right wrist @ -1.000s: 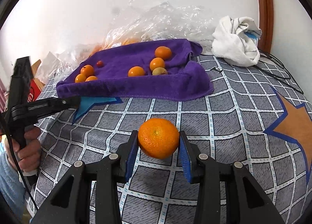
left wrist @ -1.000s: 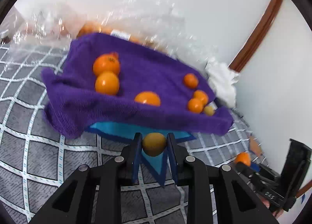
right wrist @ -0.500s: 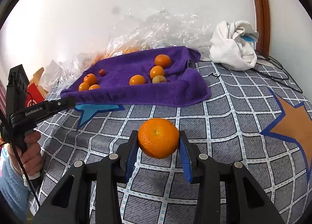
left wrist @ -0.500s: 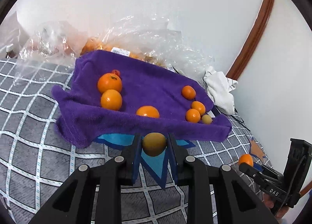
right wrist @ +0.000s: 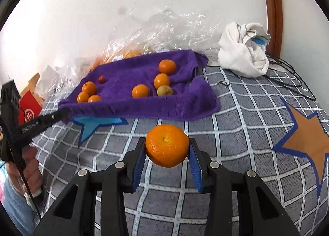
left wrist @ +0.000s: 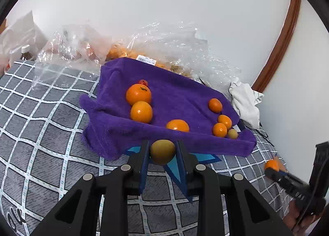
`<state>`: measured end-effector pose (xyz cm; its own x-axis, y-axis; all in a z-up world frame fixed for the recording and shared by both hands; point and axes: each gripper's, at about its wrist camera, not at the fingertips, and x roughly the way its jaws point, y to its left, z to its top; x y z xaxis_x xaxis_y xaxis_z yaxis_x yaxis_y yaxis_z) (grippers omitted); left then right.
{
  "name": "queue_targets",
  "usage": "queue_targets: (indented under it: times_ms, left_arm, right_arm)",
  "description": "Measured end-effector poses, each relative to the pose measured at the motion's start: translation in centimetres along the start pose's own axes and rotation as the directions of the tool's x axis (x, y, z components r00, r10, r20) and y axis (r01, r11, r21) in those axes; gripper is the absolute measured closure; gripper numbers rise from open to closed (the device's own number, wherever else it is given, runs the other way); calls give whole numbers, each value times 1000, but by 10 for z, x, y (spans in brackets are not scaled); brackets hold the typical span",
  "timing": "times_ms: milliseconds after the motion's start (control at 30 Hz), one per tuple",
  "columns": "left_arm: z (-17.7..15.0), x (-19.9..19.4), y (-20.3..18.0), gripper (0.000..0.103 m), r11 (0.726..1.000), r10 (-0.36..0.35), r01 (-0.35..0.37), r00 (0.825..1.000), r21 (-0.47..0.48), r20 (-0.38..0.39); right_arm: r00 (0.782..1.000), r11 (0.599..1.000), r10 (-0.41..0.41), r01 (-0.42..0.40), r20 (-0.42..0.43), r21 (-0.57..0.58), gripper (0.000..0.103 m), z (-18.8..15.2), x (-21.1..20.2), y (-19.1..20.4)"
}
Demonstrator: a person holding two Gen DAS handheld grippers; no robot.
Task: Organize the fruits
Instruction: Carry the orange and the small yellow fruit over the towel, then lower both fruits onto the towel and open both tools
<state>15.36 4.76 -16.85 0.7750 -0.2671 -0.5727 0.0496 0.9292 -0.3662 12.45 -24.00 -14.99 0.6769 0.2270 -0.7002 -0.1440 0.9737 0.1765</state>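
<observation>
- Left wrist view: the left tool pinches a small yellow-green fruit between its blue pads; the fruit is round, dull olive-yellow, smooth-skinned, and held clear of the grey checked bedspread.
- Just beyond it lies the purple towel, its near edge rolled up into a rim, a blue star patch on the bedspread showing under that edge.
- On the towel rest two bigger oranges touching each other at the left, a tiny red fruit behind them, one orange by the near rim, and three small oranges with a pale yellowish fruit at the right.
- Crinkled clear plastic bags sit behind the towel, a white cloth to its right.
- At the far right, the right tool appears side-on with something orange at its tip.
- Right wrist view: the right tool grips a large orange, bright, pebbled, its navel facing the camera, held above the bedspread in front of the towel's near rim.
- The left tool's tip reaches to the towel's left corner; what it holds is hidden here.
</observation>
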Motion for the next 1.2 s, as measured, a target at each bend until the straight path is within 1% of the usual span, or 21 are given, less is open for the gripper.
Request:
queue_targets:
  times_ms: [200, 300, 400, 533, 667, 767, 900, 1033, 1200]
  left_arm:
    - [0, -1, 2, 79, 1000, 27, -27, 1000, 3, -1]
    - [4, -3, 7, 79, 998, 70, -70, 998, -6, 2]
    - [12, -8, 14, 79, 993, 116, -116, 993, -4, 2]
    - [31, -19, 20, 79, 991, 131, -131, 991, 6, 11]
    - [50, -26, 27, 79, 988, 150, -150, 989, 21, 18]
    - [66, -25, 33, 79, 989, 145, -145, 989, 11, 17]
    - [85, -18, 40, 79, 991, 137, -137, 990, -4, 15]
    - [99, -7, 45, 79, 991, 135, -135, 991, -3, -4]
    - [105, 8, 45, 79, 991, 132, -131, 991, 25, -40]
  right_arm:
    - [1000, 1000, 0, 0, 13, -1, 63, 17, -1, 1]
    - [1000, 1000, -17, 17, 13, -11, 63, 26, 1, 1]
    - [1000, 999, -25, 25, 6, -20, 63, 37, 5, 0]
    - [999, 998, -41, 41, 6, -46, 63, 52, 15, -1]
    - [999, 998, -36, 36, 3, -42, 63, 72, 30, -4]
    - [999, 998, -35, 34, -7, -53, 63, 89, 46, 0]
    - [999, 995, -30, 28, -22, -100, 63, 107, 69, 18]
    - [998, 991, 10, -18, -67, -130, 63, 118, 102, 43]
    - [993, 982, -5, -17, -120, -187, 63, 121, 136, 66]
